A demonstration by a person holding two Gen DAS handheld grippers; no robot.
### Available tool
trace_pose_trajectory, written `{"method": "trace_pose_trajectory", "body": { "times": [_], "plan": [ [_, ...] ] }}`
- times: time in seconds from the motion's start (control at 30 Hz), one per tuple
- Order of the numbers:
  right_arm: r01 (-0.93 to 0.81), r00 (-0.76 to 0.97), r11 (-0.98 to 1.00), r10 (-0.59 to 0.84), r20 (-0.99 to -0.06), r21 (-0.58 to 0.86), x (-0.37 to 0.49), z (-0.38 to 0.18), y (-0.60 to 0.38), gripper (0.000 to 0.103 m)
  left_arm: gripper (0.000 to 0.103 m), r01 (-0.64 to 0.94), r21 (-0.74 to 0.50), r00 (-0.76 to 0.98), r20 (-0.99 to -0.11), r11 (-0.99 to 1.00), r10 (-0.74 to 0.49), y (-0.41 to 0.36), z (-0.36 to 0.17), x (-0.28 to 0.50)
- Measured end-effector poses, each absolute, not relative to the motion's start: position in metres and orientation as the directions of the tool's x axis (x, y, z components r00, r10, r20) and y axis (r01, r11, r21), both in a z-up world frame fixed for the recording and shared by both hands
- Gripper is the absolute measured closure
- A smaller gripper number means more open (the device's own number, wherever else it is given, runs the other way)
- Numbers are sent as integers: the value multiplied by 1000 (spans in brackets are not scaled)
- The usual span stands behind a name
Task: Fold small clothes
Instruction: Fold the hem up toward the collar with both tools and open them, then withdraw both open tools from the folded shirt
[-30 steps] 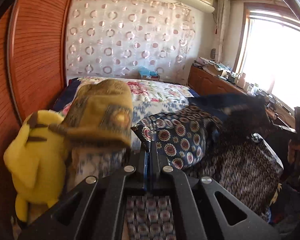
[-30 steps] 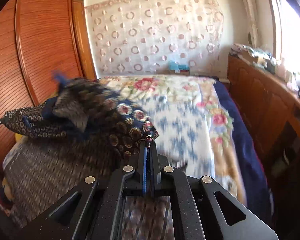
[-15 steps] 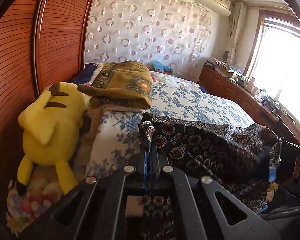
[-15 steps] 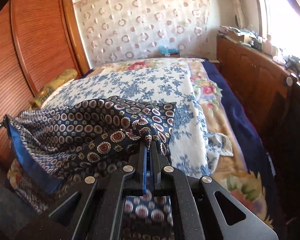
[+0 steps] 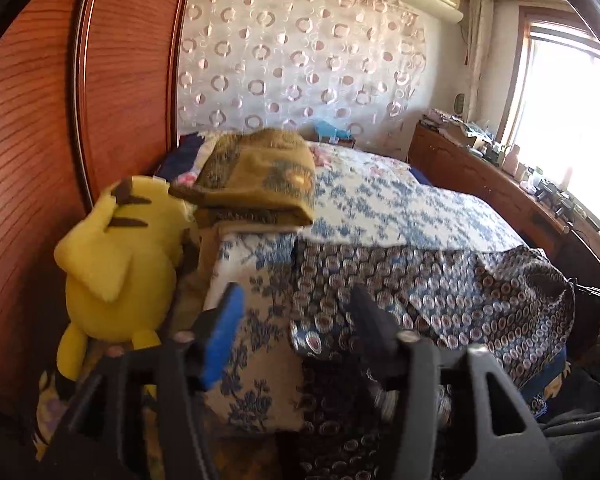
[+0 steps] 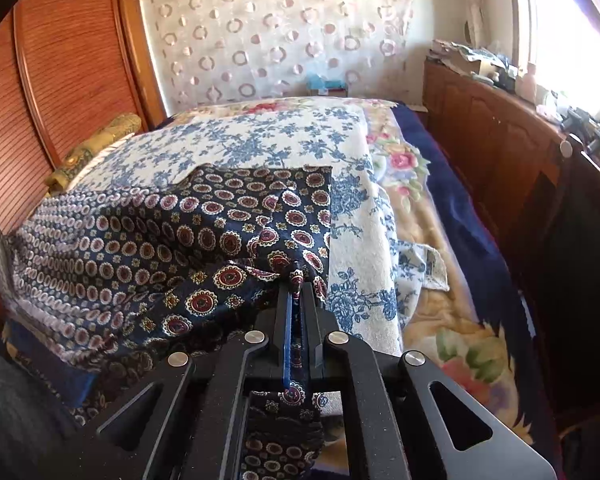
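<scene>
A dark navy garment [image 6: 172, 240] printed with red and white medallions lies spread on the blue-flowered cloth [image 6: 260, 140] on the bed. My right gripper [image 6: 298, 280] is shut on the garment's near right corner, and cloth runs back between its fingers. In the left wrist view the same garment [image 5: 420, 292] stretches away to the right. My left gripper [image 5: 296, 320] is opening, its blue pad [image 5: 224, 336] standing well apart from the other finger. The garment's near left corner lies loose between the jaws, and the pads do not press on it.
A yellow plush toy [image 5: 116, 264] leans against the wooden wardrobe [image 5: 40, 120] at the left. A folded mustard-coloured pile [image 5: 260, 184] sits on the bed beyond it. A wooden sideboard [image 6: 500, 140] with clutter runs under the window on the right.
Both grippers came down and the garment, hanging bunched in the air before, now lies flat on the bed. The left jaws have opened and let go of their corner.
</scene>
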State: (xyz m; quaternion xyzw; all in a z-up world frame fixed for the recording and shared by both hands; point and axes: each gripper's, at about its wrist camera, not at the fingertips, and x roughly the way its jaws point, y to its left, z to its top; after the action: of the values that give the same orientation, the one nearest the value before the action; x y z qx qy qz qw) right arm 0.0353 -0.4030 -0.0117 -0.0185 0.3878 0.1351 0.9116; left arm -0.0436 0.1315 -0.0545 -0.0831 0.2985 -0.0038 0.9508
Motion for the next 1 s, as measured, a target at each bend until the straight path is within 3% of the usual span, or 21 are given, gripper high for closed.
{"method": "trace_pose_trajectory", "body": {
  "times": [0.27, 0.33, 0.5, 0.7, 1.0],
  "plan": [
    [-216, 713, 976, 160, -683, 3, 36, 9, -413, 84, 45, -32, -103, 822, -569, 994, -32, 127, -44, -7],
    [-203, 733, 979, 151, -663, -1, 42, 15, -416, 66, 45, -29, -93, 813, -582, 995, -31, 126, -48, 5],
    [-212, 751, 977, 147, -644, -25, 71, 20, -408, 44, 45, -43, -90, 784, -620, 995, -23, 132, -59, 34],
    [-267, 700, 964, 208, -683, 20, 120, 4, -391, 44, 45, -60, -67, 745, -667, 996, 0, 135, -71, 61],
    [-244, 646, 970, 175, -743, 16, 155, -23, -385, 44, 45, -27, -63, 663, -748, 998, -29, 132, -97, 86]
  ]
}}
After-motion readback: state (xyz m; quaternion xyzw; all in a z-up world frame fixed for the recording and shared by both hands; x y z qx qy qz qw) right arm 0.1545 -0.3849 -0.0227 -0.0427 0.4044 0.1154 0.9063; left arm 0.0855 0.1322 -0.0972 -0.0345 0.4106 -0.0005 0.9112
